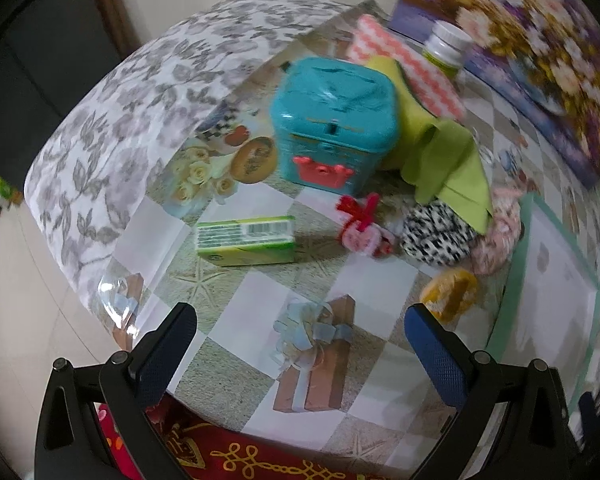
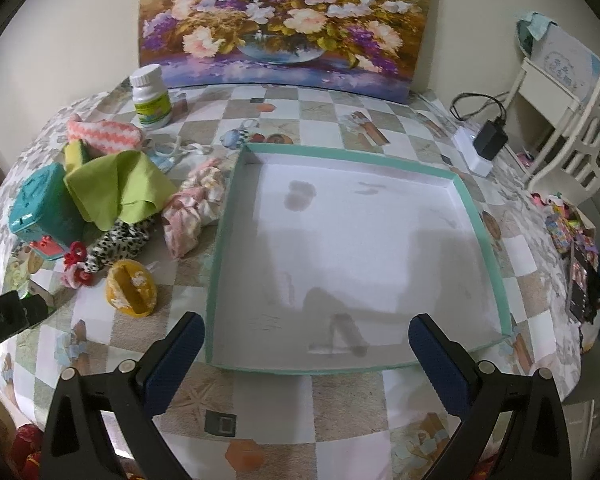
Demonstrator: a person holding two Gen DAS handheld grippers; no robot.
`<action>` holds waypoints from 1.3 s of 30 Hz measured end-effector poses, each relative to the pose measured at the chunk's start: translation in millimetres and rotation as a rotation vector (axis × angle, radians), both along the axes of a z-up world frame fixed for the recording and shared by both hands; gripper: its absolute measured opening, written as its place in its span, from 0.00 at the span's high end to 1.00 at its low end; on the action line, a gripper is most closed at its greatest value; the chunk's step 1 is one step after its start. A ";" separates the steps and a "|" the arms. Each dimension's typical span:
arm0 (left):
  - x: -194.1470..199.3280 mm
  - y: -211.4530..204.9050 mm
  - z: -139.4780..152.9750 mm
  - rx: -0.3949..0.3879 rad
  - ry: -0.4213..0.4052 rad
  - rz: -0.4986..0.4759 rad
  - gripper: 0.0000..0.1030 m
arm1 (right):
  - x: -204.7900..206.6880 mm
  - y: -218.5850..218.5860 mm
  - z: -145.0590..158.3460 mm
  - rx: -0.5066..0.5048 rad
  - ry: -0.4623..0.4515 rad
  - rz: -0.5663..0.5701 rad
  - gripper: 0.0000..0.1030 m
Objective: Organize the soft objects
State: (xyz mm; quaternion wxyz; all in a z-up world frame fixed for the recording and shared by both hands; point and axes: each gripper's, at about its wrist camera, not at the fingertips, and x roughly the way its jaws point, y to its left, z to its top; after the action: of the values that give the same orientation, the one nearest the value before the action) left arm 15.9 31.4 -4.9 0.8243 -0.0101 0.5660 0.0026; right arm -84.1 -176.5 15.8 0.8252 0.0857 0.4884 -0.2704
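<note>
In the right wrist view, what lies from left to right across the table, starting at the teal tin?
Teal tin → green cloth → pink-and-white scrunchie → shallow teal-rimmed tray → black power adapter. The items bunched between the tin and the scrunchie overlap too much to order.

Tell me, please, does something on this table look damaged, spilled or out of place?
Nothing looks spilled or broken. The soft things lie in a loose heap: a green cloth is draped over a black-and-white scrunchie, beside the teal tin. The white tray holds nothing, but grey smudges mark its floor.
</note>
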 end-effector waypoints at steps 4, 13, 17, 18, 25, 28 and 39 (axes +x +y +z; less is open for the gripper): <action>7.4 16.0 -0.8 -0.012 -0.028 0.075 0.00 | 8.1 8.3 2.2 0.009 -0.024 0.062 0.00; 32.7 30.4 -23.8 -0.064 0.057 0.103 0.00 | 40.6 43.7 -13.1 0.065 -0.001 0.262 0.00; 44.0 34.3 -28.0 -0.056 0.067 0.093 0.00 | 56.6 58.9 -24.3 0.071 0.019 0.341 0.00; 46.6 36.0 -29.5 -0.059 0.072 0.095 0.00 | 60.2 61.7 -26.9 0.078 0.022 0.354 0.00; 68.5 49.1 -48.1 -0.082 0.137 0.122 0.00 | 83.2 69.5 -43.1 0.090 0.048 0.392 0.00; 74.1 49.1 -56.2 -0.068 0.141 0.118 0.00 | 89.5 68.4 -49.1 0.100 0.059 0.386 0.01; 98.9 37.5 -86.4 -0.054 0.173 0.113 0.31 | 103.6 76.9 -63.1 0.125 0.081 0.454 0.08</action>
State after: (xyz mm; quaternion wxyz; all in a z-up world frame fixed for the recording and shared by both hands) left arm 114.8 68.9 -91.2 0.7703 -0.0640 0.6336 0.0347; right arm 19.5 -99.6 -47.4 0.8377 0.0137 0.5435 -0.0507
